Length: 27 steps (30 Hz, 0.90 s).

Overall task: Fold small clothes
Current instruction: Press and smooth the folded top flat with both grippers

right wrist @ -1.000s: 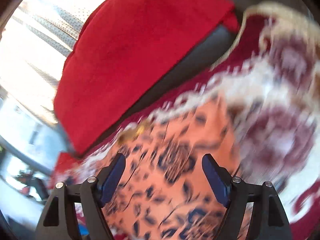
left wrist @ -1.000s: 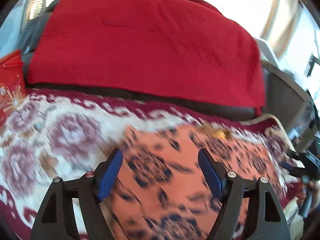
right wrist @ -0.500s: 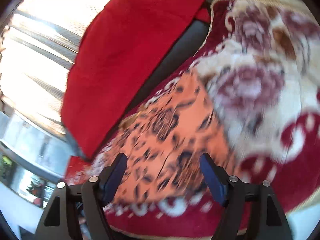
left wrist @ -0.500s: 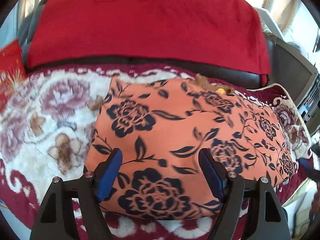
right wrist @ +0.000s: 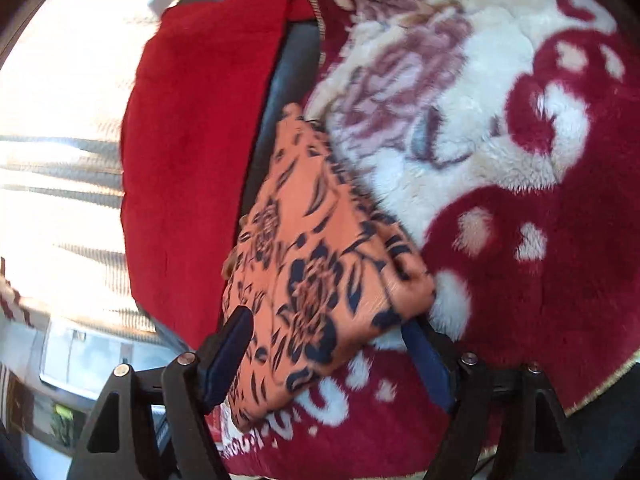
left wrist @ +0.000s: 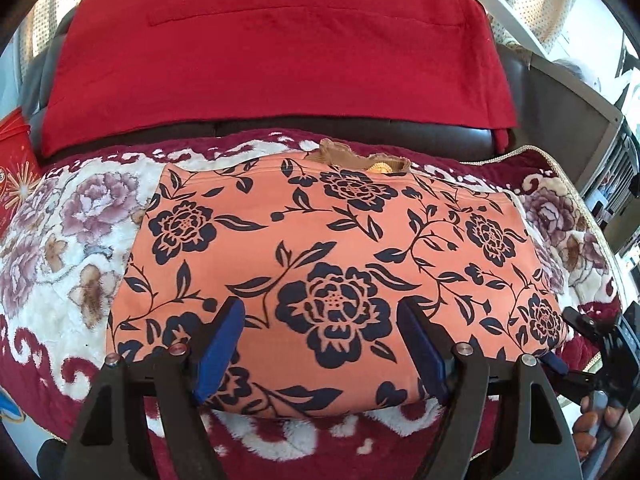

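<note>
the left claw [left wrist: 320,344] tilts down, jaws wide, over the near edge of the orange floral garment [left wrist: 328,264]. the right claw [right wrist: 332,356], jaws spread but just closing, straddles the garment's corner without pinching it. the garment lies flat on a flowered blanket [left wrist: 72,240] before a red-draped sofa back [left wrist: 272,52].

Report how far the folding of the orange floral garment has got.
Done: the orange floral garment lies flat on the plush blanket, in a tidy rectangle; whether that is a fold I cannot tell. In hand: the left gripper hangs open over its near edge; the right gripper, jaws just closing, straddles its corner without pinching. Left: gripping and folding it over.
</note>
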Tool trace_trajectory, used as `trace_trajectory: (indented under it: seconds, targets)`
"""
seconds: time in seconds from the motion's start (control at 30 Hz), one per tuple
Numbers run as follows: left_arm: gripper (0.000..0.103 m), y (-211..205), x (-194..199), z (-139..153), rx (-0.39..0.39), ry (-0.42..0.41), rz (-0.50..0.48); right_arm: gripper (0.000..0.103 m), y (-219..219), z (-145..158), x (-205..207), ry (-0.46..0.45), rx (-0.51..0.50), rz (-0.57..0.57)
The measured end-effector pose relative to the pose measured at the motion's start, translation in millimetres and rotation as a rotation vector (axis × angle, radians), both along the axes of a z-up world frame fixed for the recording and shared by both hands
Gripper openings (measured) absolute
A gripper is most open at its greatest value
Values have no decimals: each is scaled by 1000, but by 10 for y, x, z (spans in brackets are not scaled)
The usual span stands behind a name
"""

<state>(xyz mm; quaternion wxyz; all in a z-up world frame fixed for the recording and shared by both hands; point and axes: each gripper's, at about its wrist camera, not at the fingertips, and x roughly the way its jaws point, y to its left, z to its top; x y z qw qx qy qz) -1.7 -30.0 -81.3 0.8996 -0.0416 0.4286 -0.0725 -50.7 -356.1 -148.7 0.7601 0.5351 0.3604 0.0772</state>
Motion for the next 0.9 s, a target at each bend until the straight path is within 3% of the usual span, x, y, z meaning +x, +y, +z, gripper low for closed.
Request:
trace_trajectory:
  seconds: [0.07,0.1,0.17,0.23,0.3,0.37,0.43,0.47,0.53,0.57,0.73,0.77,0.8,0.9]
  targets:
    - [79,-25,11,-10,4,7,-2,43,-10,-17,45,8,-41,2]
    - [79,-32,26,-18,9,7,-2,14,-17,-37,60,17,-43,14]
    - [79,-66,33,-7,22,9,-5,11,8,33,81,14,-108,27]
    - [79,-85,38,37,29,-8,-5,10,161,334,45,-31,-296,40]
    - [79,-99,38,87,31,-42,2,10,330,645,-32,-84,-468,56]
    - [79,-145,101,58,37,-44,-3,10,372,653,-12,-81,-515,66]
    - [79,-222,205,-61,63,-16,-5,15,284,310,86,11,-483,93]
    - [79,-270,261,-152,90,4,-14,18,226,120,125,58,-419,114]
    - [79,-373,368,-384,184,67,-37,21,-11,-93,20,8,-193,76]
    - [81,-397,353,-409,211,41,-45,23,-61,-89,-2,9,-170,81]
    - [86,-428,327,-438,236,2,-41,43,-368,123,-126,-45,-163,91]
    - [87,-427,333,-449,238,0,-44,52,-425,174,-83,-58,-164,102]
    - [89,-421,341,-461,238,-1,-45,67,-456,217,-20,-70,-173,108]
    - [90,-434,333,-464,234,4,-46,69,-520,380,298,-115,-185,154]
